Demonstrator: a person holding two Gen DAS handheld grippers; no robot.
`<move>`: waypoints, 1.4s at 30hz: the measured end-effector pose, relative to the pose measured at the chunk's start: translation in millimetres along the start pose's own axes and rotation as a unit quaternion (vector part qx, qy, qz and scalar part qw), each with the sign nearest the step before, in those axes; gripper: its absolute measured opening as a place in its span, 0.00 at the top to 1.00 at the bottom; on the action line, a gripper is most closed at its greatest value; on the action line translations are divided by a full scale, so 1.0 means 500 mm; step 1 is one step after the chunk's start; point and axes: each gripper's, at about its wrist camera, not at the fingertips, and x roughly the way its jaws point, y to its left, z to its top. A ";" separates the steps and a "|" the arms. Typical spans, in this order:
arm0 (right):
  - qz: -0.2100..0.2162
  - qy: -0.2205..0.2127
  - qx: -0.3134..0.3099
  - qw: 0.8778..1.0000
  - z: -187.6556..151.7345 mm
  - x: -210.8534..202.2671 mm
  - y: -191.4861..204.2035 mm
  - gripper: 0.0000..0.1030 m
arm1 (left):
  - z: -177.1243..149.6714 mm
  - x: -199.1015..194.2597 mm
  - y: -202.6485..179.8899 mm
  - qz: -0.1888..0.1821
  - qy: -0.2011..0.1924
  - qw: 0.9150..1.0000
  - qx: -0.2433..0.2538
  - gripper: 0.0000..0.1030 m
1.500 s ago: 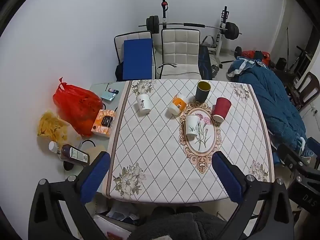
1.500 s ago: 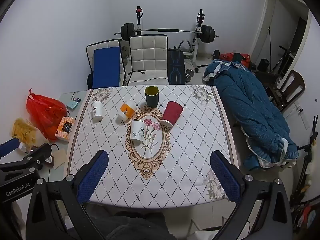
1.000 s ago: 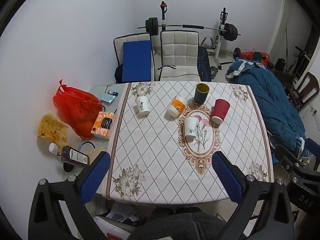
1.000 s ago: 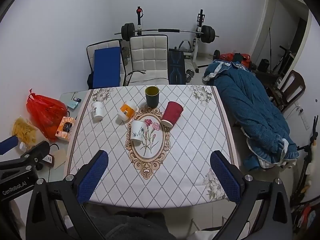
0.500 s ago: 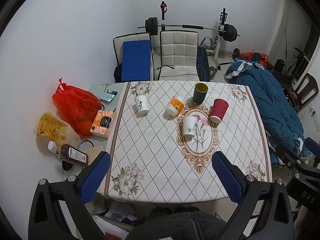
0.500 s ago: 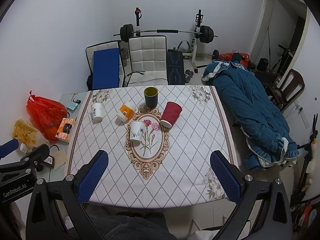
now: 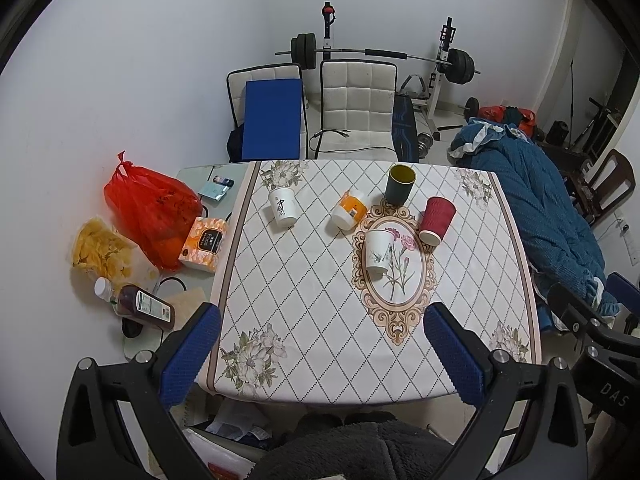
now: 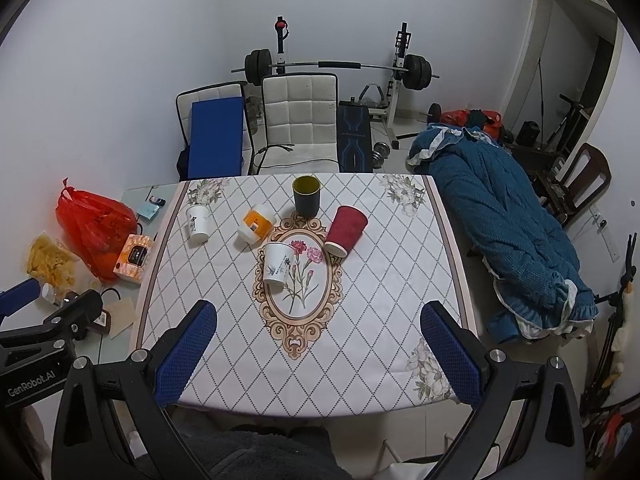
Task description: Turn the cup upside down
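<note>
Several cups stand on the patterned tablecloth (image 7: pixel 312 320). A dark green cup (image 7: pixel 400 183) stands upright with its mouth up at the far side; it also shows in the right wrist view (image 8: pixel 307 196). A red cup (image 7: pixel 436 220) (image 8: pixel 346 230), a white flower-print cup (image 7: pixel 378 250) (image 8: pixel 277 263), an orange and white cup (image 7: pixel 350 212) (image 8: pixel 257 223) and a white cup with black writing (image 7: pixel 282 206) (image 8: pixel 198 218) rest mouth down. My left gripper (image 7: pixel 320 356) and right gripper (image 8: pixel 318 354) are open and empty, high above the table's near edge.
A red bag (image 7: pixel 150 208), a tissue box (image 7: pixel 204 244), a snack bag (image 7: pixel 102 250) and a bottle (image 7: pixel 140 306) lie left of the table. Two chairs (image 7: pixel 352 108) and a barbell rack (image 7: pixel 384 56) stand behind. A blue quilt (image 8: pixel 508 232) lies on the right.
Both grippers have drifted slightly, with the view shifting a little. Nothing on the table has moved.
</note>
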 end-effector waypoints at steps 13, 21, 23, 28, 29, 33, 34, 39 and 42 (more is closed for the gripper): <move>-0.002 -0.004 -0.004 1.000 0.011 -0.015 0.010 0.00 | -0.010 -0.006 0.005 -0.003 -0.007 1.000 -0.004 0.00; -0.002 -0.005 -0.004 1.000 0.008 -0.015 0.012 0.00 | -0.009 -0.007 0.007 -0.004 -0.008 1.000 -0.006 0.00; -0.001 -0.005 -0.003 1.000 0.009 -0.015 0.010 0.00 | -0.007 -0.008 0.008 -0.005 -0.008 1.000 -0.006 0.00; 0.000 -0.005 -0.003 1.000 0.008 -0.016 0.011 0.00 | -0.005 -0.011 0.007 -0.006 -0.009 1.000 -0.005 0.00; 0.000 -0.006 -0.003 1.000 0.010 -0.017 0.013 0.00 | -0.005 -0.012 0.005 -0.007 -0.008 1.000 -0.005 0.00; 0.000 -0.005 -0.003 1.000 0.013 -0.019 0.014 0.00 | -0.002 -0.015 0.004 -0.007 -0.008 1.000 -0.002 0.00; 0.000 -0.006 -0.003 1.000 0.010 -0.019 0.012 0.00 | -0.002 -0.015 0.004 -0.007 -0.009 1.000 -0.003 0.00; 0.001 -0.006 -0.002 1.000 0.009 -0.019 0.014 0.00 | -0.001 -0.014 0.004 -0.006 -0.009 1.000 -0.003 0.00; 0.002 -0.006 -0.001 1.000 0.012 -0.022 0.018 0.00 | -0.001 -0.013 0.006 -0.007 -0.008 1.000 -0.003 0.00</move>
